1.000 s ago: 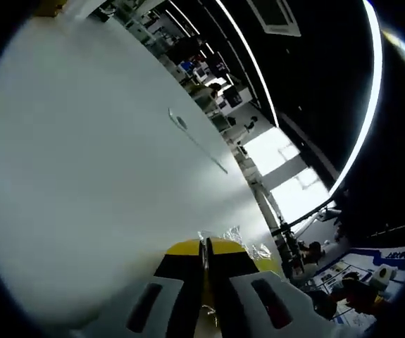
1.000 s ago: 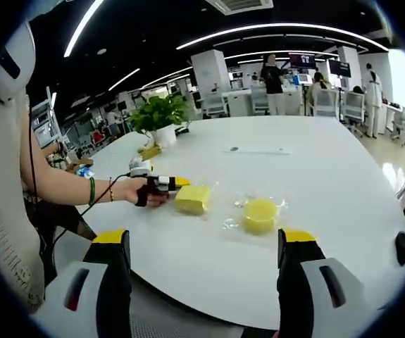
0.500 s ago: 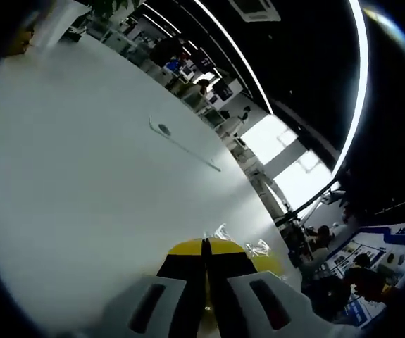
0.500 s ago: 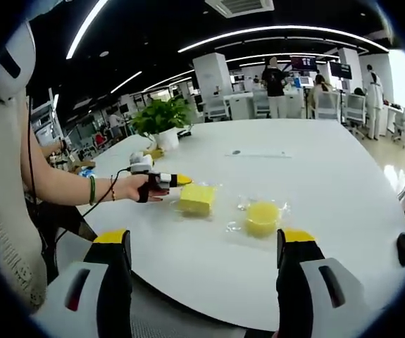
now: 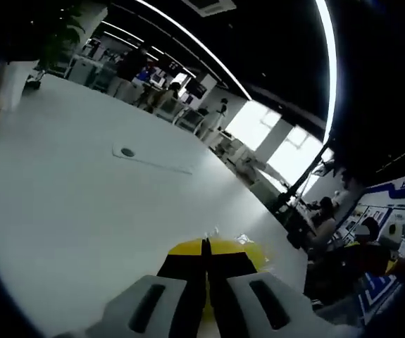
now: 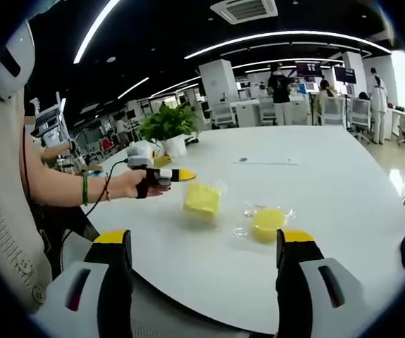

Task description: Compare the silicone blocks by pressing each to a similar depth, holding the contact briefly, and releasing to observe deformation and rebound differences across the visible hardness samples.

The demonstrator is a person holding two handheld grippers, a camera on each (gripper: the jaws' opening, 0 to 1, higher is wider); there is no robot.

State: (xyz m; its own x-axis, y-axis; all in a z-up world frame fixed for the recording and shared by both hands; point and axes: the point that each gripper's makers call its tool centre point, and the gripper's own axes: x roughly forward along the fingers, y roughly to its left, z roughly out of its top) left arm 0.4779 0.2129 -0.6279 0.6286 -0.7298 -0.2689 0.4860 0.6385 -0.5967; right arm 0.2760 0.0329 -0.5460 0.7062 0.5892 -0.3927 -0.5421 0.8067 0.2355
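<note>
Two yellow silicone blocks in clear wrappers lie on the white table [image 6: 343,197]: a square block [image 6: 202,199] and a round block [image 6: 268,223] to its right. A person's hand holds my left gripper [image 6: 187,175] just up and left of the square block, its yellow tips together and off the block. In the left gripper view the left gripper [image 5: 205,245] is shut with nothing between its jaws, and wrapper glints [image 5: 244,239] show just past the tips. My right gripper [image 6: 203,239] hangs open at the table's near edge, its jaws wide apart and short of both blocks.
A potted plant [image 6: 167,125] in a white pot stands at the table's far left. A thin strip [image 6: 265,162] [image 5: 153,160] lies further back on the table. Desks, chairs and standing people fill the room behind. A person's arm [image 6: 68,189] reaches in from the left.
The left gripper has come away from the square block's left side and risen a little. The left gripper view has swung level. The right gripper has stayed open.
</note>
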